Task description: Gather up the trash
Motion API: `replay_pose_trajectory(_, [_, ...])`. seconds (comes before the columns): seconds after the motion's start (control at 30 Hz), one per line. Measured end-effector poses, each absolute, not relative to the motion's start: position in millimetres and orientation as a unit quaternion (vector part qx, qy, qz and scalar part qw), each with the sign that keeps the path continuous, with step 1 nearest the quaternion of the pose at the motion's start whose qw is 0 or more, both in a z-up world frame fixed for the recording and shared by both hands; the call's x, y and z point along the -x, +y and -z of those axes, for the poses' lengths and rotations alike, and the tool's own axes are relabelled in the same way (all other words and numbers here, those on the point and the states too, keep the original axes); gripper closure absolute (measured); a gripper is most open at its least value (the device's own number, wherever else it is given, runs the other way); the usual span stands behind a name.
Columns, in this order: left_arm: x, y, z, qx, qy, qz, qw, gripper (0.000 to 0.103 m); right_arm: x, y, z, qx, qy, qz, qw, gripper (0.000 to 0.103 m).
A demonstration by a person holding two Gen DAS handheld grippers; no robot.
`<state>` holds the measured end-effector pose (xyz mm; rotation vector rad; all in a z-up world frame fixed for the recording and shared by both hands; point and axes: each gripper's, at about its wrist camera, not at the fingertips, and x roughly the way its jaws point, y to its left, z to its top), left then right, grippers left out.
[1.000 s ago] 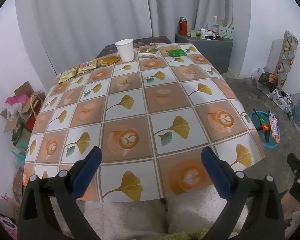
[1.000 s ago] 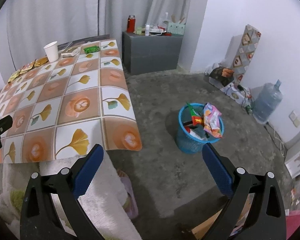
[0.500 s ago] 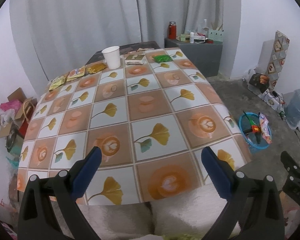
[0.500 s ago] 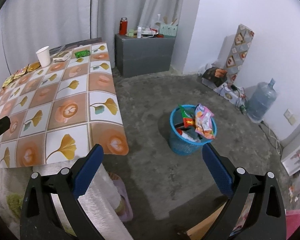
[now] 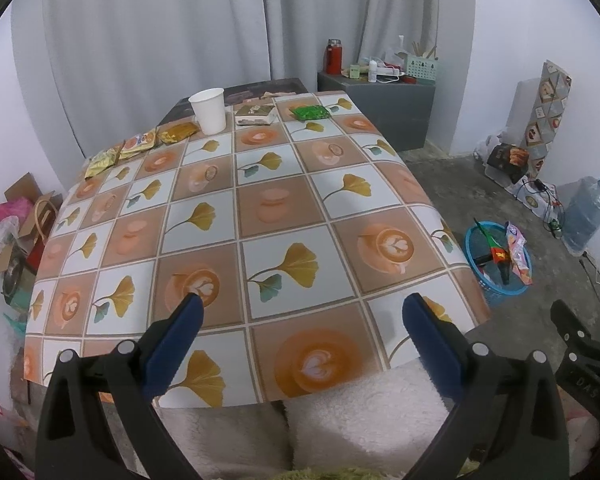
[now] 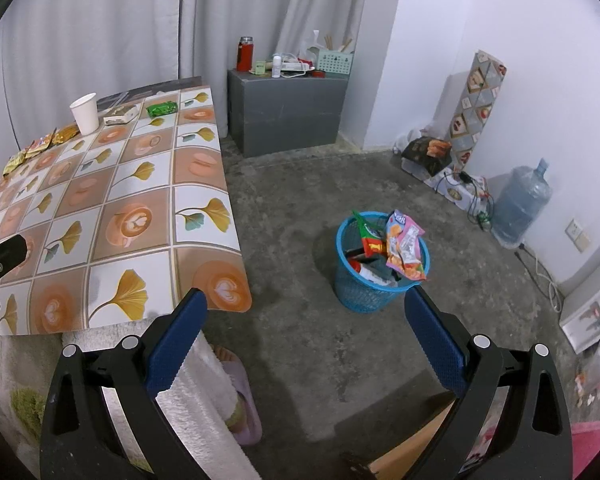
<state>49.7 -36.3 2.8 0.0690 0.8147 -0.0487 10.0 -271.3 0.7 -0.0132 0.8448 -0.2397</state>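
**Inspector:** Report on the claws.

**Assistant:** The left claw (image 5: 300,310) hangs over the near edge of the tabletop (image 5: 284,200), its blue pads spread wide with nothing between them. The right claw (image 6: 306,306) is out over the concrete floor (image 6: 292,184), jaws likewise wide apart and empty.

**Inspector:** Location of the trash?

**Assistant:** All of it lies along the far end of the tabletop. A white paper cup (image 5: 208,110) stands upright. Just to its right lies a small flat box (image 5: 256,114), then a green wrapper (image 5: 310,112) nearer the far right corner. To the left of the cup sits a gold wrapper (image 5: 178,132), touching or almost touching an orange-printed packet (image 5: 140,144); beyond that, at the left edge, a yellow-green packet (image 5: 102,162). The claws are well apart from every one of these.

**Inspector:** And the bin?

**Assistant:** A blue mesh basket (image 6: 364,292) stands on the floor to the right of the tabletop, well clear of it. Wrappers stick up above its rim, among them a pink and orange bag (image 6: 406,246) and a red and green packet (image 6: 368,236). From the right wrist view the basket shows between the two pads, further ahead.

**Inspector:** Surroundings?

**Assistant:** A grey cabinet (image 6: 288,112) against the curtain, and a water jug (image 6: 520,204) by the right wall.
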Motion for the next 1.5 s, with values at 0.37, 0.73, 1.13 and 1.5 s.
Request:
replay_pose_trajectory(0.37, [-49.9, -37.3, -3.1, -0.031, 0.397, 0.026, 0.917, 0.005, -10.3, -272.9, -2.6, 0.009, 0.407, 0.117, 0.906, 0.008])
replay_pose_trajectory(0.73, [-50.0, -46.4, -5.0, -0.03, 0.398, 0.034, 0.916, 0.005, -11.0, -275.1, -4.0, 0.009, 0.407, 0.118, 0.906, 0.008])
replay_pose_trajectory(1.13, [-51.6, -42.7, -7.3, -0.029, 0.394, 0.027, 0.918, 0.005, -11.1, -284.4, -7.8, 0.007, 0.407, 0.133, 0.904, 0.008])
replay_pose_trajectory(1.5, [-52.7, -34.3, -9.9, -0.022, 0.387, 0.012, 0.922, 0.005, -10.3, -283.9, -7.3, 0.006, 0.406, 0.135, 0.904, 0.008])
